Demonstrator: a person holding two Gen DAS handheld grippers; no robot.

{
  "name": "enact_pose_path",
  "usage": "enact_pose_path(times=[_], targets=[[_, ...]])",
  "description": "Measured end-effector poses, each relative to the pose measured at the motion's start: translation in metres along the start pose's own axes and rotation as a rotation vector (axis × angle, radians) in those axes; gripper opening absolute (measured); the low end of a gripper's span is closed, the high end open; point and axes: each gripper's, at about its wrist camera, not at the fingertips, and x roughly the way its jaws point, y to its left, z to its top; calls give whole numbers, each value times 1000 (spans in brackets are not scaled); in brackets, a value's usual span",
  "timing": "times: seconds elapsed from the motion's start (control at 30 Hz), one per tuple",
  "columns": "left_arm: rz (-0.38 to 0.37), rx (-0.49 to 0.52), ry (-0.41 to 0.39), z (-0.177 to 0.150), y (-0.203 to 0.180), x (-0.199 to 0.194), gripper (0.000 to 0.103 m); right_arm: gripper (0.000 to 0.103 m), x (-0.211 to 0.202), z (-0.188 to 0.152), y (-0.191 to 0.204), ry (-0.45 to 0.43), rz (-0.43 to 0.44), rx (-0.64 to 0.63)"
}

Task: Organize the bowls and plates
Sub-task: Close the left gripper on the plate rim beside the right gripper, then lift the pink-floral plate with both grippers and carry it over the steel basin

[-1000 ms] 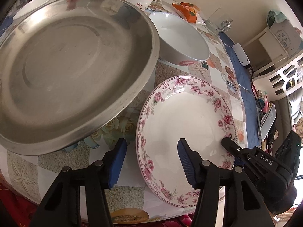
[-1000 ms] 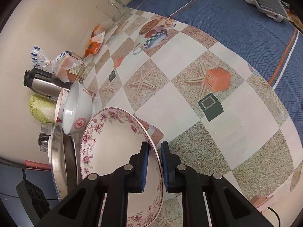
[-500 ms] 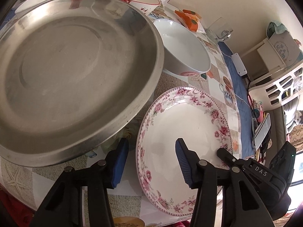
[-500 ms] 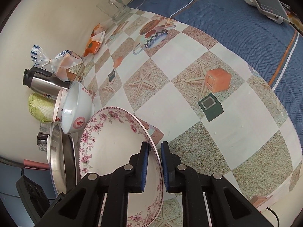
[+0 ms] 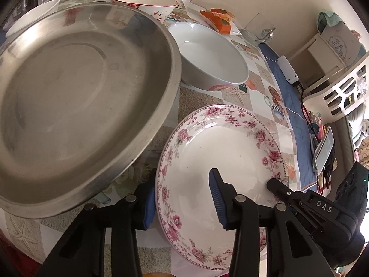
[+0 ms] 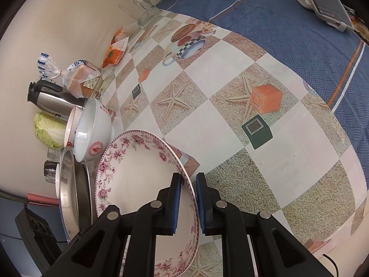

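1. Floral plate [image 5: 221, 161] raised off the table [image 6: 230, 124] and tilted, just beside the steel pan [image 5: 76, 97], with the white bowl [image 5: 212, 62] beyond it.
2. Pinched at its rim by the right gripper [image 6: 188, 203]: blue pads [image 6: 177, 204] clenched on either face of the plate [image 6: 138, 177], seen edge-on from the right wrist.
3. Straddled on the opposite rim by the left gripper [image 5: 182, 204]: released, jaws wide, one pad [image 5: 215, 198] above the plate's face, the other below the rim; no contact visible.
4. Judged as mid-carry, plate being brought toward the pan for stacking or regrouping; exact destination not clear.
5. Next move likely calls for either closing the left gripper on the near rim for a two-handed hold, or backing it off, then levelling the plate before lowering.
6. Right gripper rolled sideways, fingers pointing along the table; left gripper angled down over the plate from the near edge.
7. Farther off: red-rimmed bowl [image 5: 143, 2], kettle [image 6: 53, 99], cabbage [image 6: 49, 129].
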Motion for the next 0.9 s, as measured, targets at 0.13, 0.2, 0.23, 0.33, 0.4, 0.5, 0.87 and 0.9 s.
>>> enact_pose_path(times=[0.13,0.2,0.23,0.33,0.4,0.5,0.87,0.9], targets=[[9,-29,-6,3,9,0,21,15,0,1,-2,-1,2,8],[10,-23,-6,3,9,0,21,15,0,1,-3,-2,2,11],[12,-12,-5,2,7,0,21,15,-1,1,-3,-3,2,13],[9,27,8,0,-1,2,20,15,-3,1,-6,-15,-9,24],[9,46,13,-1,-5,3,20,15,-6,2,-9,-26,-18,31],[5,42,15,1,-5,4,20,15,-8,1,-10,-33,-29,28],[-9,66,-46,6,-14,-15,20,16,-21,1,-4,-82,-9,-7],[-8,74,-58,7,-15,-18,20,16,-22,1,-4,-84,1,-7]])
